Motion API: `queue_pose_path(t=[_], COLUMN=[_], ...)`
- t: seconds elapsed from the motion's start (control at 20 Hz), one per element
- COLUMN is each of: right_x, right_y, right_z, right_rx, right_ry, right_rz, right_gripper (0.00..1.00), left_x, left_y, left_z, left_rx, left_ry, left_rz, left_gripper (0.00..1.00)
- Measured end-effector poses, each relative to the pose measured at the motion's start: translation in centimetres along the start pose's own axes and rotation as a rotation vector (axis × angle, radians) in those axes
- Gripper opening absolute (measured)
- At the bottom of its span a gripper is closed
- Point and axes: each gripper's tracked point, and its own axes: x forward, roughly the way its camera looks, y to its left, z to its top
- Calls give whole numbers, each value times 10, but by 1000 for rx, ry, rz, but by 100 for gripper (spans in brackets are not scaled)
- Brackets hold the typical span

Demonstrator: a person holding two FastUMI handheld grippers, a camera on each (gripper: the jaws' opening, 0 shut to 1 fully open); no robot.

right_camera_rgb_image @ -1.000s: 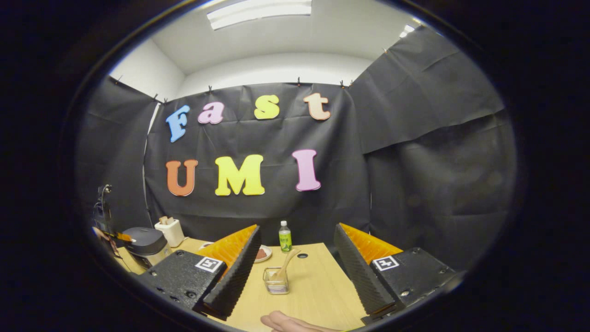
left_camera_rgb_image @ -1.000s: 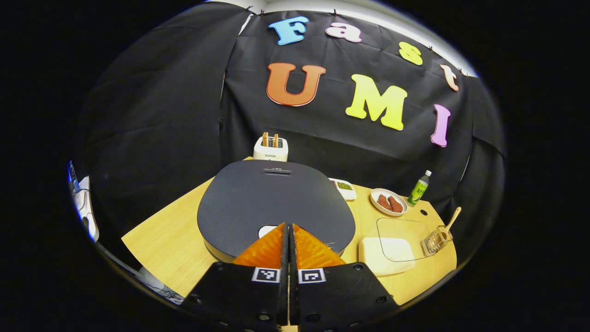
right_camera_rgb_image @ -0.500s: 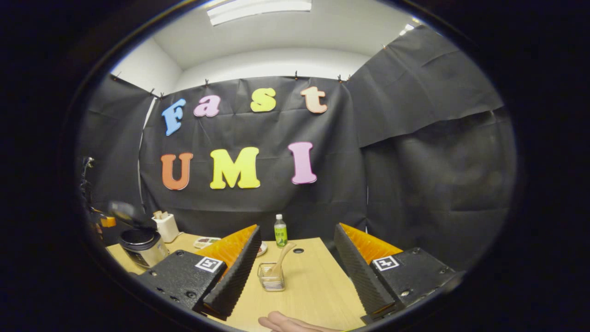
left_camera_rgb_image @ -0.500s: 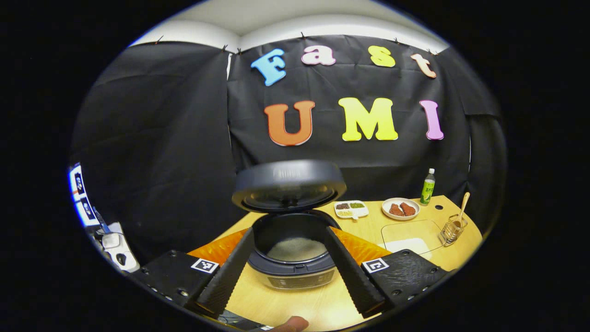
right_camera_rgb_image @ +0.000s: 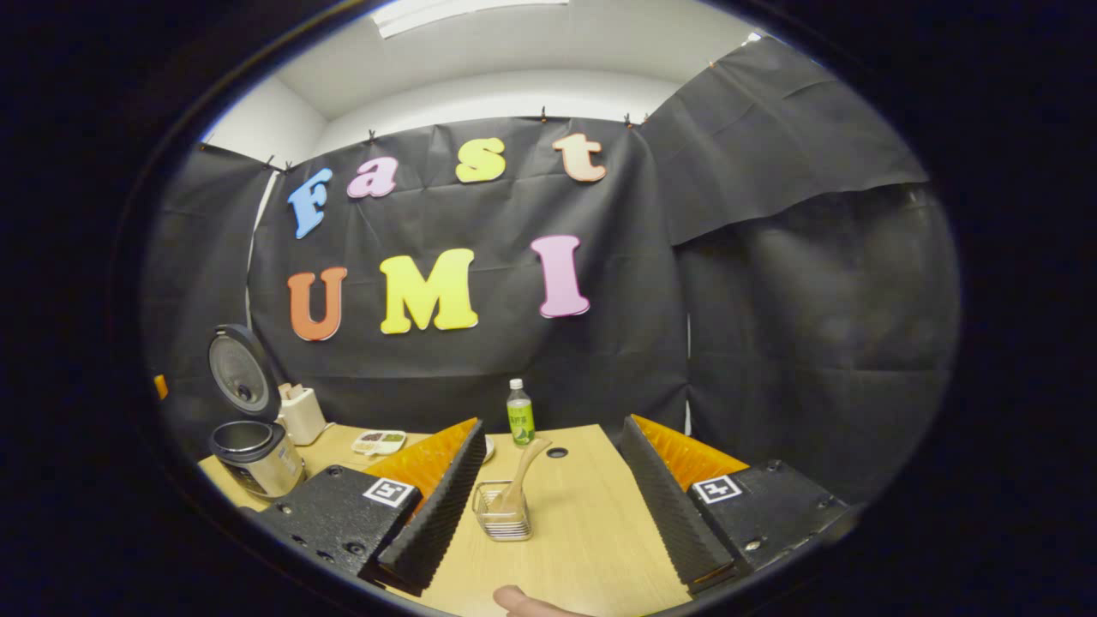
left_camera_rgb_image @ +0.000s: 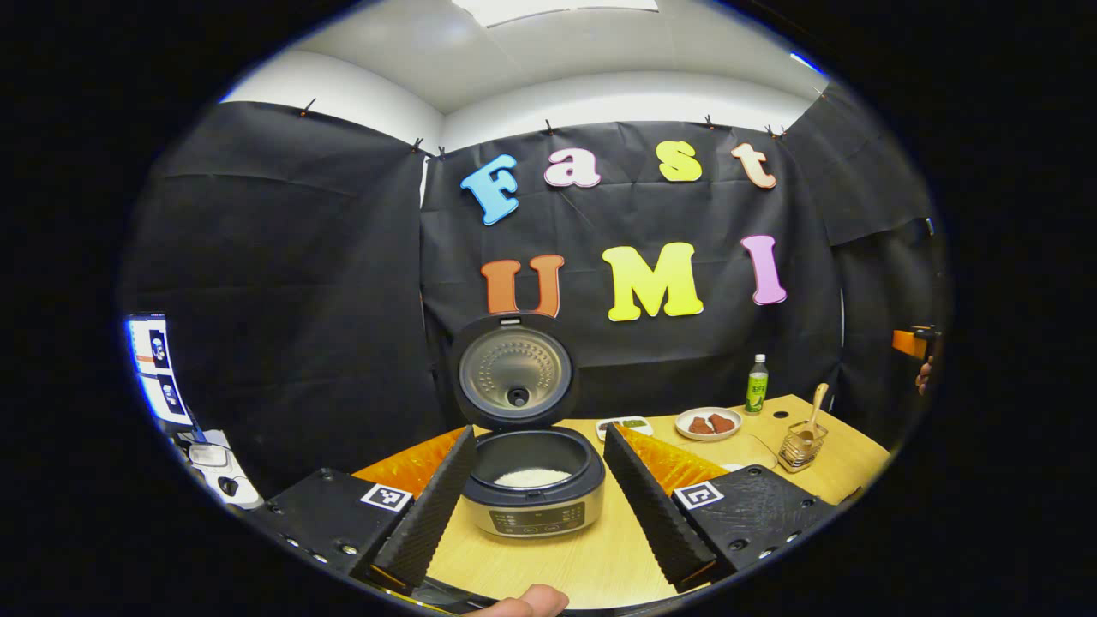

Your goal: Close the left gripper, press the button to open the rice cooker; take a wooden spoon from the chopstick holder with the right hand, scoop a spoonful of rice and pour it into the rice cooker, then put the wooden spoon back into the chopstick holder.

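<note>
A: The left gripper point(left_camera_rgb_image: 537, 497) hangs over the wooden table point(left_camera_rgb_image: 591, 561), fingers spread wide and holding nothing, the rice cooker point(left_camera_rgb_image: 533, 482) framed in the gap between them.

B: And the cooker itself?

A: Lid point(left_camera_rgb_image: 513, 369) swung fully upright, white rice point(left_camera_rgb_image: 533, 476) in the pot. Its front panel carries buttons and markings, too small to read.

B: The right gripper?

A: The right gripper point(right_camera_rgb_image: 551, 501) is also wide apart and empty, levelled low above the table point(right_camera_rgb_image: 591, 531). The wire chopstick holder point(right_camera_rgb_image: 502, 517) stands between its fingers, farther off, with the wooden spoon point(right_camera_rgb_image: 523, 474) leaning up and to the right inside it.

B: Anything legible nearby?

A: A green-labelled bottle point(right_camera_rgb_image: 518, 413) stands at the back edge; its print is too small to make out. The square black-and-white markers point(right_camera_rgb_image: 385, 492) on the gripper bodies carry no words.

B: Smaller items?

A: A plate of brown pieces point(left_camera_rgb_image: 708, 422) and a small divided dish point(left_camera_rgb_image: 624, 424) behind the cooker. A fingertip point(left_camera_rgb_image: 524, 602) shows at the bottom edge of the left gripper view.
</note>
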Motion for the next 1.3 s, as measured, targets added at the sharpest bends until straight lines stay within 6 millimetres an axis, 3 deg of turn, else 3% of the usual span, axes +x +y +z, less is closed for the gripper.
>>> queue_pose_path(t=[0.2, 0.35, 0.65, 0.85, 0.9, 1.0, 1.05, 1.2, 1.25, 1.3], right_x=[44, 79, 151, 189, 197, 213, 224, 244, 248, 252], right_y=[-5, -1, 0, 2, 7, 23, 32, 30, 37, 43], right_z=[-16, -35, -91, -126, -136, -145, -148, -176, -178, -178], right_rx=[-40, -20, 15, 78, 87, 175, 221, 193, 198, 199], right_ry=[35, 73, 201, 264, 293, 331, 346, 456, 470, 469], right_rz=[-10, 1, 1, -21, -13, 34, 62, 39, 51, 64], right_gripper=[100, 100, 100, 100, 100, 100, 97, 88, 82, 82], left_x=[-22, -47, -66, -74, -75, -78, -79, -79, -80, -81], left_y=[-8, -32, -15, -11, -11, -11, -10, 3, 5, 4], left_z=[-8, -22, -40, -29, -28, -29, -32, -30, -30, -29], left_rx=[11, -71, -85, -82, -86, -90, -81, -38, -30, -26], left_ry=[-20, -16, 10, -22, -28, -24, -16, -13, -19, -26], left_rz=[-11, -95, -92, -109, -114, -128, -133, -108, -102, -103], left_gripper=[95, 95, 96, 96, 100, 96, 96, 96, 96, 96])
